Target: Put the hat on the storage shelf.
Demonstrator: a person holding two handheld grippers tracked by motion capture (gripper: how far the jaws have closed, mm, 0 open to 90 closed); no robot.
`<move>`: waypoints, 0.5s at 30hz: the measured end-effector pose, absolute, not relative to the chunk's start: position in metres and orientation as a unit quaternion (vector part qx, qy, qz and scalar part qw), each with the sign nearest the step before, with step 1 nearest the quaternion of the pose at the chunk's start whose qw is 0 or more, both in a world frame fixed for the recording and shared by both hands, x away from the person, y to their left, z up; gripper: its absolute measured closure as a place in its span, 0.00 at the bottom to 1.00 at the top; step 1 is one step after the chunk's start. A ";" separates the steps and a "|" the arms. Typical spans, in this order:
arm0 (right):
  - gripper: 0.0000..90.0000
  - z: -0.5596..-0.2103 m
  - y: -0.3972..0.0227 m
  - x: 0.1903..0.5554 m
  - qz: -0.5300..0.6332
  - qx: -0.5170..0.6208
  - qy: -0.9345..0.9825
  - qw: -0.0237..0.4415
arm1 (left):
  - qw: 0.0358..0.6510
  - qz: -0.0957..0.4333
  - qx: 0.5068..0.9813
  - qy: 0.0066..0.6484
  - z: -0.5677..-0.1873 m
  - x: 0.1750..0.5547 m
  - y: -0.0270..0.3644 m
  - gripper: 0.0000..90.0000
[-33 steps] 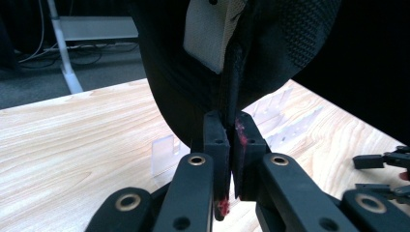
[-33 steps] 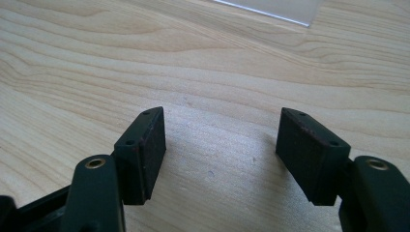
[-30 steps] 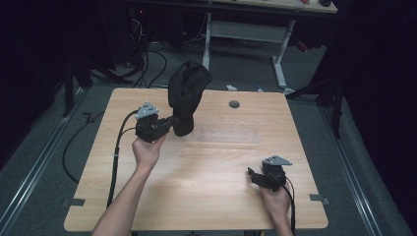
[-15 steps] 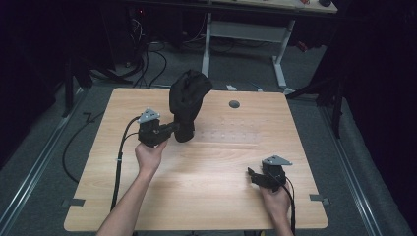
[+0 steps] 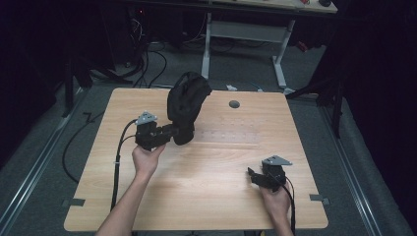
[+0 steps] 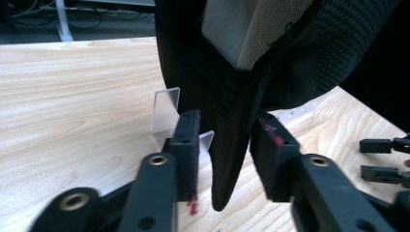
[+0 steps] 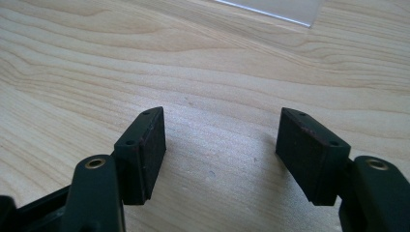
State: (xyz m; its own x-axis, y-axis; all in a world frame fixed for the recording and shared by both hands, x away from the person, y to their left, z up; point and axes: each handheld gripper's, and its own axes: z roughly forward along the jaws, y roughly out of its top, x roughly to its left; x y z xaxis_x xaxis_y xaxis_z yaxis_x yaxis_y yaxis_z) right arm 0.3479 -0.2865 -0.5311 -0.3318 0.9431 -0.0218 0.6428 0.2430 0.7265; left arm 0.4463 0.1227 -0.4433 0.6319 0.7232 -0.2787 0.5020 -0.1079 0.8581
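Note:
A black cap (image 5: pixel 187 101) with a pale mesh lining (image 6: pixel 251 29) stands up from the wooden table (image 5: pixel 221 162), left of centre. My left gripper (image 5: pixel 179 132) is shut on its lower edge, and the fabric (image 6: pixel 232 145) hangs pinched between the two jaws of that gripper (image 6: pixel 225 140). Just behind the left jaw stands a small clear plastic stand (image 6: pixel 165 113). My right gripper (image 5: pixel 252 176) rests low near the table's front right, far from the cap. It is open (image 7: pixel 220 145), with bare wood between its jaws. Its jaws (image 6: pixel 384 159) also show far off in the left gripper view.
A round grey grommet (image 5: pixel 234 104) sits in the tabletop at the back. A clear plastic edge (image 7: pixel 270 7) lies ahead of the right gripper. Cables (image 5: pixel 118 162) trail off the left side. A white-legged desk (image 5: pixel 246 34) stands beyond the table.
The left gripper and the cap it holds have shifted a little toward the person, and the cap sits slightly lower. The right gripper has stayed put.

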 end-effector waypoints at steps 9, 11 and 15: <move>0.39 -0.531 -0.286 0.348 0.317 0.528 0.752 0.236 | 0.517 0.115 0.738 0.418 -0.439 0.441 0.128 0.53; 0.39 -0.531 -0.287 0.348 0.317 0.527 0.752 0.237 | 0.516 0.114 0.739 0.418 -0.439 0.440 0.129 0.50; 0.39 -0.531 -0.287 0.348 0.317 0.527 0.752 0.236 | 0.515 0.124 0.740 0.413 -0.437 0.433 0.132 0.49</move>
State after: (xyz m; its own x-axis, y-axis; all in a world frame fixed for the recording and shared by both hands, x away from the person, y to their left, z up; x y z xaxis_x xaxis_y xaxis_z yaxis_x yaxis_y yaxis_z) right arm 0.3479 -0.2865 -0.5310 -0.3324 0.9429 -0.0207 0.6429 0.2426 0.7265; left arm 0.4331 0.1318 -0.4367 0.6275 0.7401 -0.2417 0.4835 -0.1271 0.8660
